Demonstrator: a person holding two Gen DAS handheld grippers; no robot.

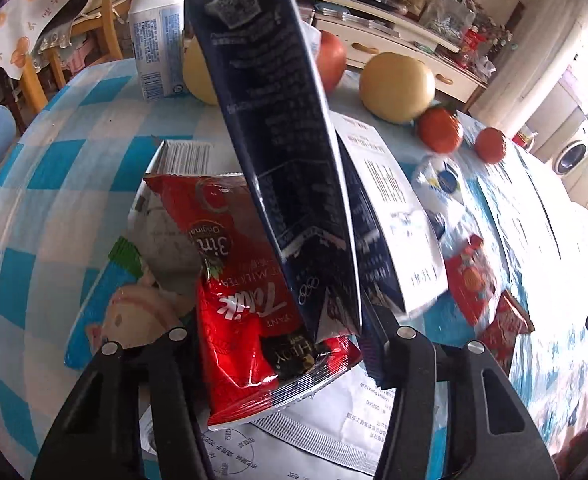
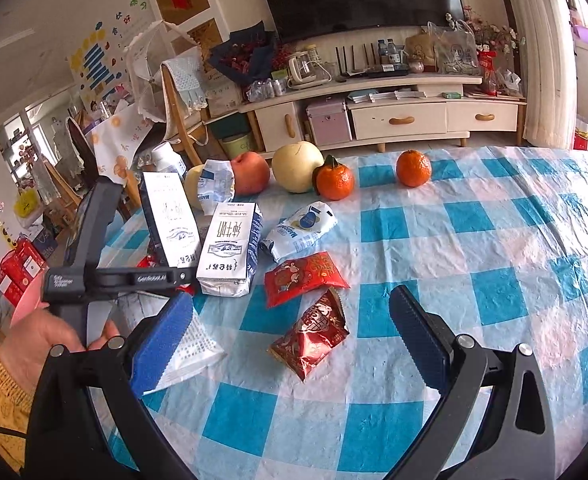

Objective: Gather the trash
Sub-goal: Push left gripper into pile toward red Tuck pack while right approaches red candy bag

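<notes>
Two milk cartons matter right now. A tilted navy-and-white milk carton (image 1: pixel 286 140) has its lower end between the fingers of my left gripper (image 1: pixel 276 336), and a second white-fronted carton with navy sides (image 2: pixel 230 248) rests on the blue-and-white checked tablecloth (image 2: pixel 473 320). I'll place everything else from that resting carton.

The tilted carton is just beside it, on the side away from the fruit. Under the tilted carton lies a glossy red milk-tea sachet (image 1: pixel 234 280) on a heap of papers and wrappers.

My left jaws stand partly apart. One blue pad sits against the tilted carton's bottom edge. The other finger is clear of it, with the red sachet filling the gap, so I cannot tell whether the carton is truly clamped.

My right gripper (image 2: pixel 290 296) is spread wide with nothing in it. It hovers near the resting carton, over a crumpled dark-red foil wrapper (image 2: pixel 313 336). A flat red foil packet (image 2: pixel 305 276) and a crumpled white-and-blue milk pouch (image 2: pixel 301 228) lie just beside the resting carton.

I judge that we are mid-collection, with the tilted carton being handled at the heap. Next I'd settle that carton's hold, then lower the right jaws around the dark-red wrapper. It is thin and crinkly, so it needs a low, flat pinch.
</notes>
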